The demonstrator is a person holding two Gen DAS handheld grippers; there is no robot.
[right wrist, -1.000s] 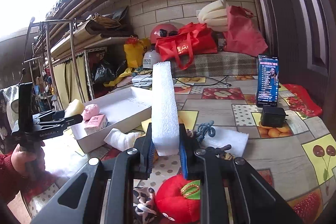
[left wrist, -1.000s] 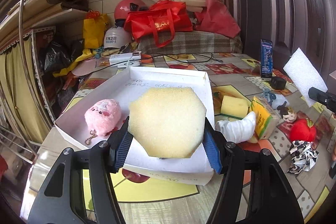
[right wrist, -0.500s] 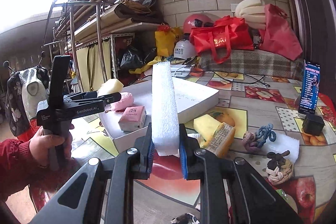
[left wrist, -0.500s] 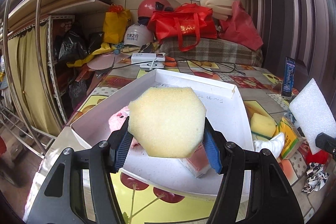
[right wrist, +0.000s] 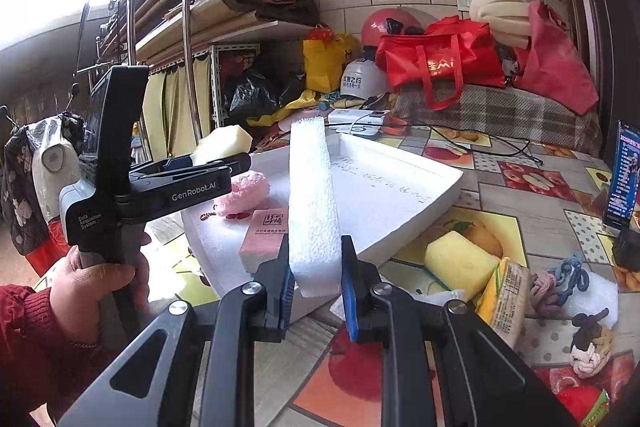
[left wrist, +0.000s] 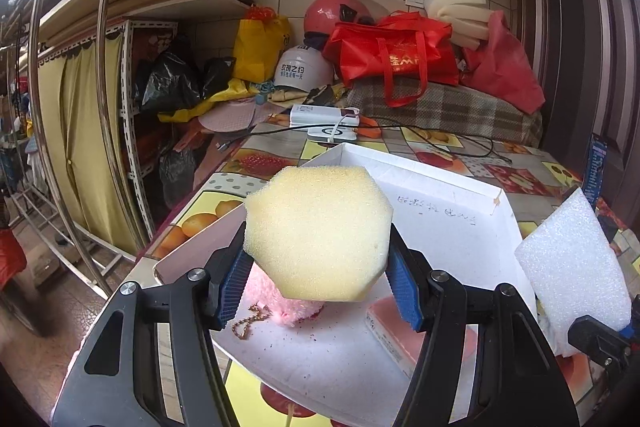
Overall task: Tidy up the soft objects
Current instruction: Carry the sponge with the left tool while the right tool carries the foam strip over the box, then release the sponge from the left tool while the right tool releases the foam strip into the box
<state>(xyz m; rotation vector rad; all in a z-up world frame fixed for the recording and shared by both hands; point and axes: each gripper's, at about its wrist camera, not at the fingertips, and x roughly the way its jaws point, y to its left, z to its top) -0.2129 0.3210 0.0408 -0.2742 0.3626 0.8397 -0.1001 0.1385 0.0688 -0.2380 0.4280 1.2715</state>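
I've got both grippers loaded and both near the white box [right wrist: 400, 203]. The left gripper [left wrist: 316, 283] is clamped on the yellow hexagon sponge [left wrist: 318, 233], pads biting its left and right sides, flat face toward the camera. It hangs just over the near-left part of the box, above the pink plush [left wrist: 276, 297] and close to the pink packet [left wrist: 400, 327] already lying inside. The right gripper [right wrist: 314, 291] is clamped on the white foam strip [right wrist: 312, 203], gripped at its lower end, long axis standing upright with a slight tilt. Its foot sits at the box's near edge, not yet over the floor, I think. The key relation: the box lies straight ahead and a bit below both grippers, open side up, and its far right half is bare. The left hand [right wrist: 92, 287] looks nearer to a drop, since its sponge is already over the interior. From the left wrist view the foam strip shows at the right edge, beside the box's right wall. My call: sponge goes down first, in the near-left zone or just past the plush. The strip then needs to be laid flat along the bare far side, since upright it would tip. More soft items wait on the table [right wrist: 560, 187] to the right: a yellow block sponge [right wrist: 460, 263], knotted ropes [right wrist: 560, 285], a red plush [right wrist: 580, 401].
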